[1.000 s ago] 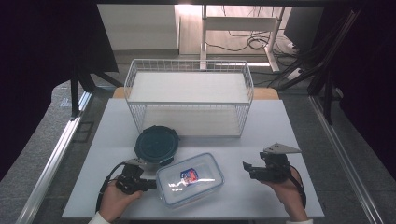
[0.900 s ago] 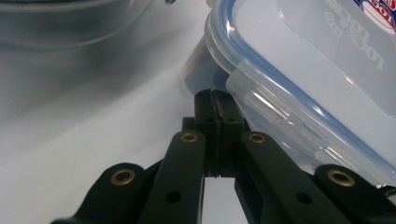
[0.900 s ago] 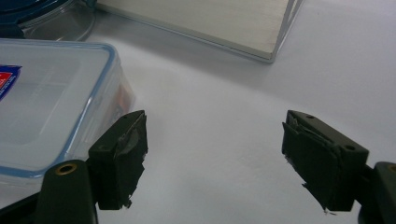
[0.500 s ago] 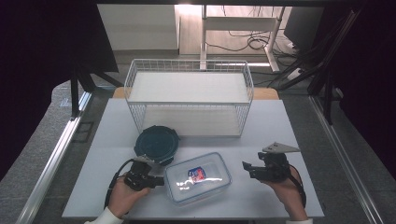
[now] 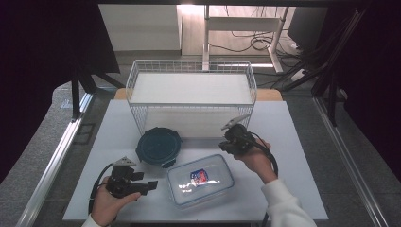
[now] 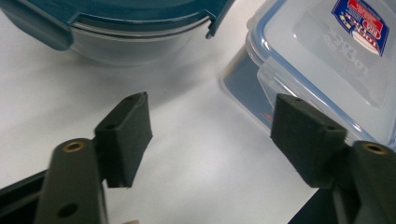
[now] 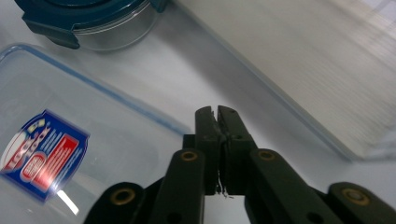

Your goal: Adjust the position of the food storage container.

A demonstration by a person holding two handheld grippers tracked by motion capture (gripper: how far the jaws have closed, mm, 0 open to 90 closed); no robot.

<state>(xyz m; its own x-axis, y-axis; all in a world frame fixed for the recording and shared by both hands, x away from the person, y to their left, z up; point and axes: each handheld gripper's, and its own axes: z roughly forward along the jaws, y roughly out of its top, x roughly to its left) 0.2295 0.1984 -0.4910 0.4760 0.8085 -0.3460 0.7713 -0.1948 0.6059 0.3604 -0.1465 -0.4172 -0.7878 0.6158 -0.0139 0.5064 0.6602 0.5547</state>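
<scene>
Container (image 5: 200, 179) lying flat, long axis slanting up rightward, left tongs (image 5: 150, 185) just opened, empty, right tongs (image 5: 222, 143) just closed, empty

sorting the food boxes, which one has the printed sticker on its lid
The clear rectangular container with the blue seal, nearest the table's front edge; the round container behind it has a plain dark teal lid.

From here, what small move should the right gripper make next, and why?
Probably lower the right gripper onto the far rim of the clear rectangular plastic container with the blue-edged lid. Its jaws have just closed on nothing, above that far edge; the left gripper has just opened beside the container's near left side, gripping nothing.
</scene>
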